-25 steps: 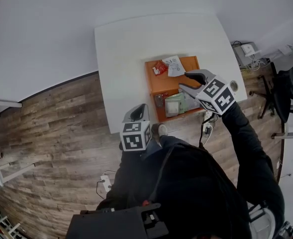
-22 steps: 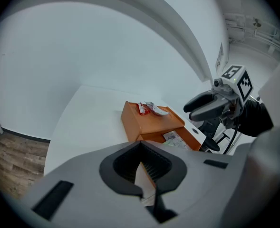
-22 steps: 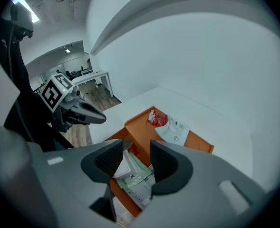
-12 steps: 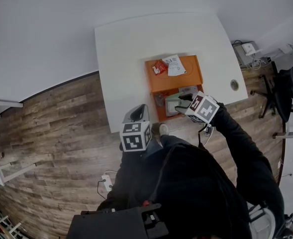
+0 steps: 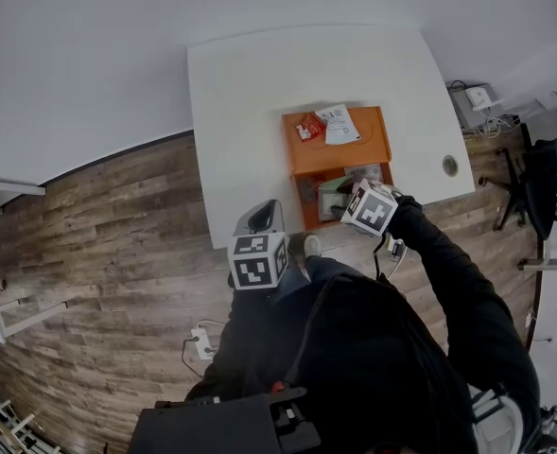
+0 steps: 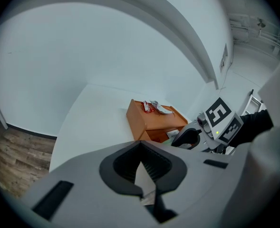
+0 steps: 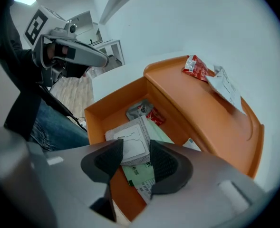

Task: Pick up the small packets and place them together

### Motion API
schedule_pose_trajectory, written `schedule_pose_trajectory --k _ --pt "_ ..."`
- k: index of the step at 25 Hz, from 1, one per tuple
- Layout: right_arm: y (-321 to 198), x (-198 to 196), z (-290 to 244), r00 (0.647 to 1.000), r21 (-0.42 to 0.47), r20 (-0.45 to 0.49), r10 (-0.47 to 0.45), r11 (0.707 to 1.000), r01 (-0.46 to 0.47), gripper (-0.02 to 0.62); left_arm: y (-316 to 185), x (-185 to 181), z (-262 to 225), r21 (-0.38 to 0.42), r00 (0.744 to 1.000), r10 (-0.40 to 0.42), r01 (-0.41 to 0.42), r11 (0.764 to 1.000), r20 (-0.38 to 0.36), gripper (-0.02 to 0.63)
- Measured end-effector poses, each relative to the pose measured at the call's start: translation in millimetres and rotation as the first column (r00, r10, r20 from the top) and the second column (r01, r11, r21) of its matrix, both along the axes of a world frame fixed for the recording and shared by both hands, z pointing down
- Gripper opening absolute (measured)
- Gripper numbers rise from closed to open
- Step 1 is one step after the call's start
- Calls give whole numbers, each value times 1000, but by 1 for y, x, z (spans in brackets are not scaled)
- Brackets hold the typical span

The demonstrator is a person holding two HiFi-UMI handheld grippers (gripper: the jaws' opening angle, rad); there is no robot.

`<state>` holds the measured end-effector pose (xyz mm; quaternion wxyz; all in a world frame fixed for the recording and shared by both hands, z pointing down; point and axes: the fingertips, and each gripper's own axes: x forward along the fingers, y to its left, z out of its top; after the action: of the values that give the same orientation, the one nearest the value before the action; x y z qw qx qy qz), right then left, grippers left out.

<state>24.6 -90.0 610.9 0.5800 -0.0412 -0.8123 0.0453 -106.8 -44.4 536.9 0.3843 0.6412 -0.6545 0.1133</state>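
The left gripper (image 5: 263, 216) hangs off the near edge of the white table (image 5: 250, 112), over the wooden floor (image 5: 98, 253). Its jaws are pressed together with nothing between them, and it is well apart from every packet. Its cube bears black-and-white square markers and no words.

To the right, on the near part of the table, stands an orange box (image 5: 371, 145). It has a raised shelf at the far end and a lower open compartment at the near end. Two packets lie on the shelf, just beside each other: a red packet (image 7: 195, 68) to the left and a white printed packet (image 7: 227, 89) to the right. The print on the white one is too small to read.

The lower compartment holds more. A crumpled grey-and-red packet (image 7: 140, 110) lies against the shelf's wall. In front of it a flat white packet (image 7: 130, 139) with a pale outline drawing rests on a green packet (image 7: 136, 173). The dark lettering on the green one cannot be made out. A corner of another white packet shows at the right, under the shelf's edge.

The right gripper (image 7: 136, 148) points steeply down into this compartment. Its jaws are spread, one on each side of the flat white packet's near end, and the pads do not press on it.
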Motion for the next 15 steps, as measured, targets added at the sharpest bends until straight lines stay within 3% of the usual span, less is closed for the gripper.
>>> schedule_pose_trajectory --k 9,15 --pt "2 0 4 1000 -27 -22 20 999 -20 153 1 -1 1 -1 1000 -10 10 1000 -2 -3" --pt "5 0 2 1000 -9 -22 6 1000 -6 106 -1 -1 -1 1 1000 -8 8 1000 -2 -3"
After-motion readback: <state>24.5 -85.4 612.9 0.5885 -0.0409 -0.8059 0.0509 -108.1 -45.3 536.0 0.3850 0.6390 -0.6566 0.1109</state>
